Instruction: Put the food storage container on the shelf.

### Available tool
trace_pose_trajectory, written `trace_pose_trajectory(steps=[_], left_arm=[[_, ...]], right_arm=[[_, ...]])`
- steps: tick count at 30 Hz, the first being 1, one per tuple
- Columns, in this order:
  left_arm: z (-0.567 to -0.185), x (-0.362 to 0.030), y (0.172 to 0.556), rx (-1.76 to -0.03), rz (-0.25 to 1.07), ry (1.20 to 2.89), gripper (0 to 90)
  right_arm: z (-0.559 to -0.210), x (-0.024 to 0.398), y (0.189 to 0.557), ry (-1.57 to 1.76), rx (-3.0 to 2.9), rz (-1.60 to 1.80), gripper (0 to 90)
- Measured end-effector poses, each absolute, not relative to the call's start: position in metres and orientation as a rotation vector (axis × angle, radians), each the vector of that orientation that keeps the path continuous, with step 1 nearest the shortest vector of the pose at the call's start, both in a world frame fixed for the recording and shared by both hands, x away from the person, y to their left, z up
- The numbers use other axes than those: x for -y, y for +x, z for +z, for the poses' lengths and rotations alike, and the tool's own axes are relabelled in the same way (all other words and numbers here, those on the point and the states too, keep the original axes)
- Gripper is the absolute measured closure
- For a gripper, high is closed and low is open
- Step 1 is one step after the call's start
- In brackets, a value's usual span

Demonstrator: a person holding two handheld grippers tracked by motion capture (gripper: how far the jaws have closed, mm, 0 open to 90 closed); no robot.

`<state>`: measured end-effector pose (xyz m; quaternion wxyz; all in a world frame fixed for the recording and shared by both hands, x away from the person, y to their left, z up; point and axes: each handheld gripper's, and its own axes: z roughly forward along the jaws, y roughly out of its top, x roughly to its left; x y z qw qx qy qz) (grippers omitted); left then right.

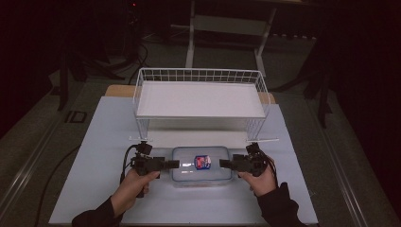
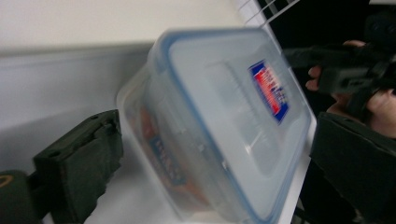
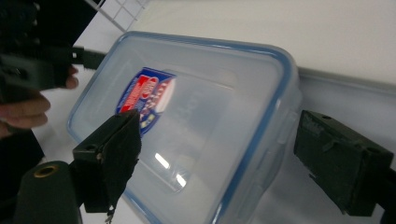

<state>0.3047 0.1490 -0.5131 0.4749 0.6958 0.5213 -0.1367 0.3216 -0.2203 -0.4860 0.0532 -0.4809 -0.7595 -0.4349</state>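
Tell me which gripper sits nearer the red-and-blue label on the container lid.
Right, by a small margin. The label sits right of centre on the lid; the right gripper is at the container's right end, the left gripper at its left end.

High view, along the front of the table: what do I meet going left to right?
Left hand-held gripper → clear plastic container with a blue-rimmed lid → red and blue label on that lid → right hand-held gripper, all on the pale blue table top.
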Motion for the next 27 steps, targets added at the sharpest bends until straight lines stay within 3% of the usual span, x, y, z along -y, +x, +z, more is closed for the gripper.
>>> trace_pose_trajectory(steps=[3, 5, 11, 13, 15, 18, 24, 27], left_arm=[[-0.519, -0.150, 0.308, -1.304, -0.403, 1.713, 5.6], [-0.524, -0.151, 0.309, -1.322, -0.464, 1.694, 12.9], [-0.532, -0.156, 0.312, -1.366, -0.554, 1.627, 21.7], [-0.536, -0.158, 0.313, -1.378, -0.602, 1.600, 31.9], [-0.536, -0.158, 0.313, -1.378, -0.602, 1.600, 32.0], [-0.539, -0.157, 0.313, -1.372, -0.674, 1.548, 40.9], [-0.534, -0.159, 0.311, -1.356, -0.636, 1.565, 48.8], [-0.534, -0.159, 0.311, -1.353, -0.637, 1.567, 48.9]], right_arm=[[-0.492, 0.225, 0.327, -1.472, 2.236, -1.304, 14.5], [-0.497, 0.226, 0.329, -1.484, 2.192, -1.275, 18.2], [-0.506, 0.228, 0.333, -1.516, 2.111, -1.234, 30.7], [-0.509, 0.232, 0.335, -1.526, 2.053, -1.225, 36.0], [-0.508, 0.232, 0.336, -1.533, 2.038, -1.223, 36.0], [-0.509, 0.233, 0.338, -1.534, 2.004, -1.200, 38.2], [-0.512, 0.236, 0.342, -1.529, 1.944, -1.156, 38.9], [-0.513, 0.232, 0.342, -1.516, 1.949, -1.116, 32.9]])
